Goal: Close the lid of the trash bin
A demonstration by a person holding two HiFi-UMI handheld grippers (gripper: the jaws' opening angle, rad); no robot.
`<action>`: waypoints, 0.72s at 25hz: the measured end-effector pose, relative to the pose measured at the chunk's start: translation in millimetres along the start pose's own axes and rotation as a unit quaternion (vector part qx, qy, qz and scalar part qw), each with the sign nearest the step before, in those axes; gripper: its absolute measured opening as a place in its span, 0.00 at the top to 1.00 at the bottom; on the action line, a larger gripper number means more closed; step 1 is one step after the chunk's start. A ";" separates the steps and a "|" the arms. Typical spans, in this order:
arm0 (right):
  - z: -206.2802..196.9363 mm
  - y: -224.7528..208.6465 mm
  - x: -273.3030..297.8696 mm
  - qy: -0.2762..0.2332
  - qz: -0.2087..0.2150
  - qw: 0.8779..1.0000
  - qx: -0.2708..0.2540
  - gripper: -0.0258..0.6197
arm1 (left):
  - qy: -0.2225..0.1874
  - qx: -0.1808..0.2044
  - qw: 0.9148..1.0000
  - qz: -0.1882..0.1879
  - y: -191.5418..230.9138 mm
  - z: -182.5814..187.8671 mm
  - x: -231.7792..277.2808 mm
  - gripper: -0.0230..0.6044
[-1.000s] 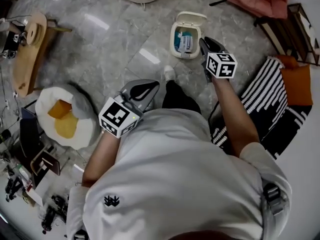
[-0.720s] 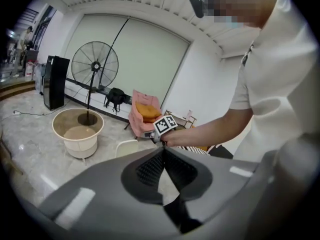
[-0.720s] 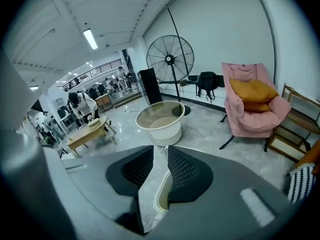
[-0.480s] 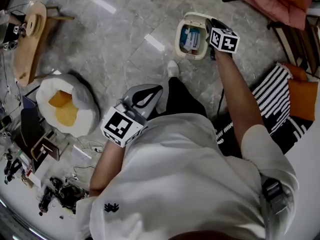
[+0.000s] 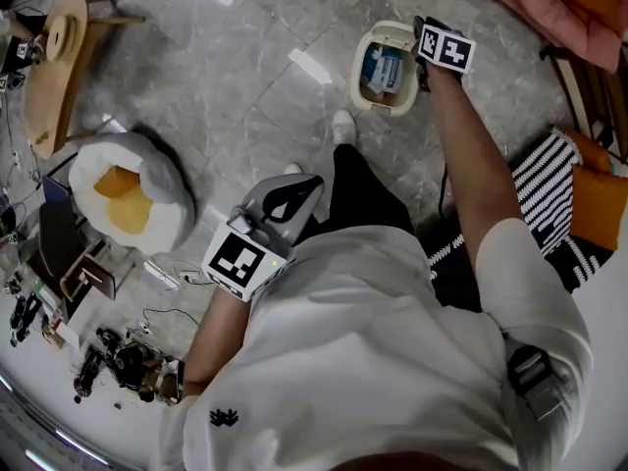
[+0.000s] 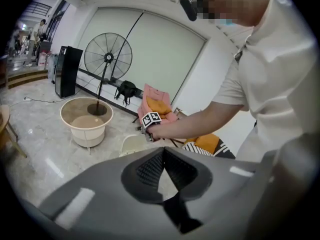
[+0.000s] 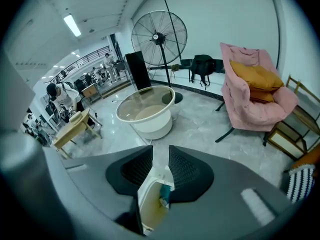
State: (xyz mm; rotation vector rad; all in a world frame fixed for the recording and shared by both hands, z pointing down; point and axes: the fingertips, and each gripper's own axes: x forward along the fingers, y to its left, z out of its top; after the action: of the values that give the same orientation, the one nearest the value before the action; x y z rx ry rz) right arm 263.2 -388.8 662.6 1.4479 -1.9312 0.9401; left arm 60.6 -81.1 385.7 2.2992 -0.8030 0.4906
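A small cream trash bin point(image 5: 383, 70) stands on the grey marble floor with its lid point(image 5: 391, 33) tipped open at the far side and a blue packet inside. My right gripper point(image 5: 421, 27) reaches out at the lid's right edge. In the right gripper view its jaws stand a narrow gap apart point(image 7: 160, 156), and the white lid point(image 7: 159, 176) and the bin's inside point(image 7: 152, 209) show in that gap; whether they touch I cannot tell. My left gripper point(image 5: 316, 180) hangs by my hip, far from the bin, its jaws meeting at the tip point(image 6: 163, 150) with nothing held.
A white round basin point(image 7: 146, 111), a standing fan point(image 7: 159, 36) and a pink chair point(image 7: 252, 91) stand beyond the bin. A wooden stool point(image 5: 54, 77) and an egg-shaped cushion point(image 5: 128, 204) lie to the left, a striped rug point(image 5: 549, 184) to the right. My shoe point(image 5: 343, 126) is just short of the bin.
My right gripper has reached forward from beside the bin up to the open lid's edge. The left gripper has stayed by my hip.
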 end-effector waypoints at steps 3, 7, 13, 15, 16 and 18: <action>-7.9 -6.5 14.9 0.017 -0.006 1.000 0.015 0.84 | 0.008 -0.010 1.000 0.003 4.0 -2.6 3.0 0.88; -13.0 -12.3 24.2 0.033 -0.006 0.999 0.026 0.84 | 0.009 -0.018 1.000 0.002 8.5 -2.1 8.7 0.88; -23.9 -15.8 26.9 0.044 0.002 0.998 0.033 0.84 | -0.009 0.004 1.000 0.003 19.2 0.3 13.4 0.88; -25.0 -15.7 26.1 0.043 0.004 0.998 0.035 0.84 | -0.007 0.007 1.000 -0.002 18.8 0.5 16.2 0.88; -26.0 -15.1 25.8 0.043 0.004 0.998 0.036 0.84 | -0.004 0.006 1.000 -0.004 18.0 0.2 17.2 0.88; -29.7 -13.6 24.6 0.043 0.007 0.998 0.042 0.84 | 0.002 0.001 1.000 -0.008 15.6 0.4 18.5 0.88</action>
State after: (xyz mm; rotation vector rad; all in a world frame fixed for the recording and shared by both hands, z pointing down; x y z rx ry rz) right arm 270.0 -381.9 702.4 1.4190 -1.8611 1.0842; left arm 64.2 -98.5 402.2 2.3031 -0.7830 0.4884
